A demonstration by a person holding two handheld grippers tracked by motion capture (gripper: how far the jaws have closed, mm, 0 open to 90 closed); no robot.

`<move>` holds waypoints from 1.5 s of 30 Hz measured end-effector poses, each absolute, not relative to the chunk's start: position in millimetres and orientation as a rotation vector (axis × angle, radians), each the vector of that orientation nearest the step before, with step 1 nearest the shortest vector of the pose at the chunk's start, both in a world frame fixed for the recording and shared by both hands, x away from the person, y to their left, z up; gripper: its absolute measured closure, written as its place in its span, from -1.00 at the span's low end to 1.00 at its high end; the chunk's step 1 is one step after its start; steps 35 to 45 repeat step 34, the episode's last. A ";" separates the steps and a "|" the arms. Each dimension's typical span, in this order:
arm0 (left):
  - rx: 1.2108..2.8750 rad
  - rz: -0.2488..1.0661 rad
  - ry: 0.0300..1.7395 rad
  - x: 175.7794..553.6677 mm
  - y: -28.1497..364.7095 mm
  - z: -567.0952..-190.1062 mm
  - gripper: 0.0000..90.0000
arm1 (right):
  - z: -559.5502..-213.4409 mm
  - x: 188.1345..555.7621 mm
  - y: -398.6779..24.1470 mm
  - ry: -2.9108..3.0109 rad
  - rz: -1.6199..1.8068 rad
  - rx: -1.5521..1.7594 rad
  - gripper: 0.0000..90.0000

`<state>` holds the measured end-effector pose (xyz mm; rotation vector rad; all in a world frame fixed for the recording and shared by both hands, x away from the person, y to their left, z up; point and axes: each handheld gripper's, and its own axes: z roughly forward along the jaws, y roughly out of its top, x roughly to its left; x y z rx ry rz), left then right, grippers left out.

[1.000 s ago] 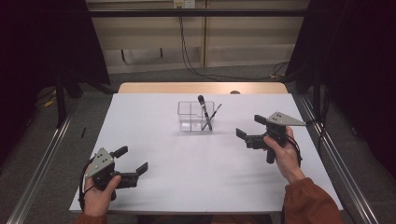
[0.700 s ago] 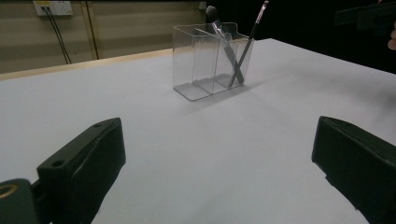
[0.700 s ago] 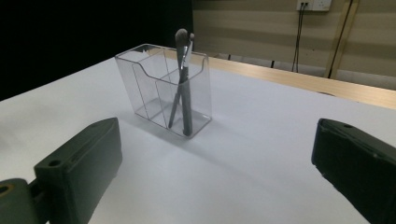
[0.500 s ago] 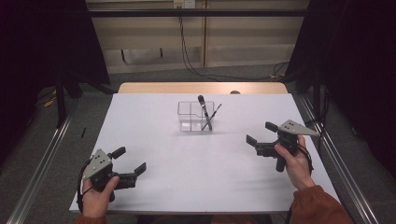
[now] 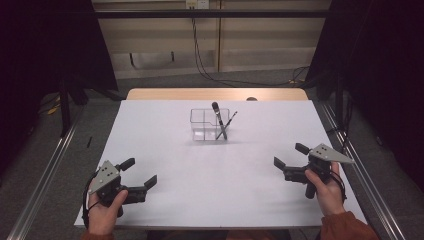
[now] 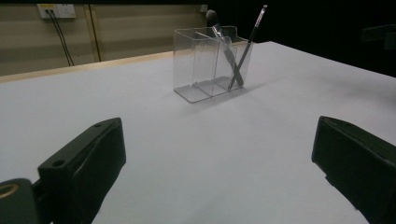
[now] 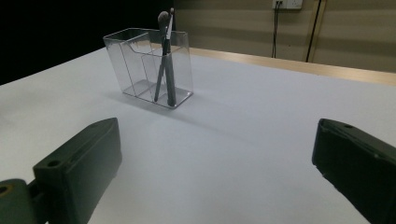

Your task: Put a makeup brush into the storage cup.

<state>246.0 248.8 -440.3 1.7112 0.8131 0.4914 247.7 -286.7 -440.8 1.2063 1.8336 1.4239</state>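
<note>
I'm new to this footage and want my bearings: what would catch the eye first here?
A clear plastic organizer stands alone near the far middle of the white table. In its right-hand compartment two makeup brushes lean crossed: a thick one with a dark head and a thin one. At the near corners, a person holds the left tongs and right tongs, both open and holding nothing.

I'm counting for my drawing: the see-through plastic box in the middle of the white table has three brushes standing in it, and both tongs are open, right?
Not three. The clear plastic box holds two brushes: a thick grey one with a dark fluffy tip and a thin dark one, crossing each other, as the left gripper view shows. The rest is right: it stands mid-table, and the left tongs and right tongs are open.
</note>
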 end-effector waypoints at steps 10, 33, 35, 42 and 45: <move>1.715 0.491 0.809 243.8 248.6 -440.2 -0.93 | -451.2 228.7 -293.6 1.836 1.400 1.230 -0.99; 1.721 0.494 0.816 243.5 251.1 -441.8 -0.93 | -457.8 216.3 -298.0 1.836 1.399 1.216 -0.99; 1.721 0.492 0.817 243.6 251.0 -441.9 -0.93 | -458.0 216.5 -297.8 1.842 1.398 1.214 -0.99; 1.721 0.492 0.817 243.6 251.0 -441.9 -0.93 | -458.0 216.5 -297.8 1.842 1.398 1.214 -0.99; 1.721 0.492 0.817 243.6 251.0 -441.9 -0.93 | -458.0 216.5 -297.8 1.842 1.398 1.214 -0.99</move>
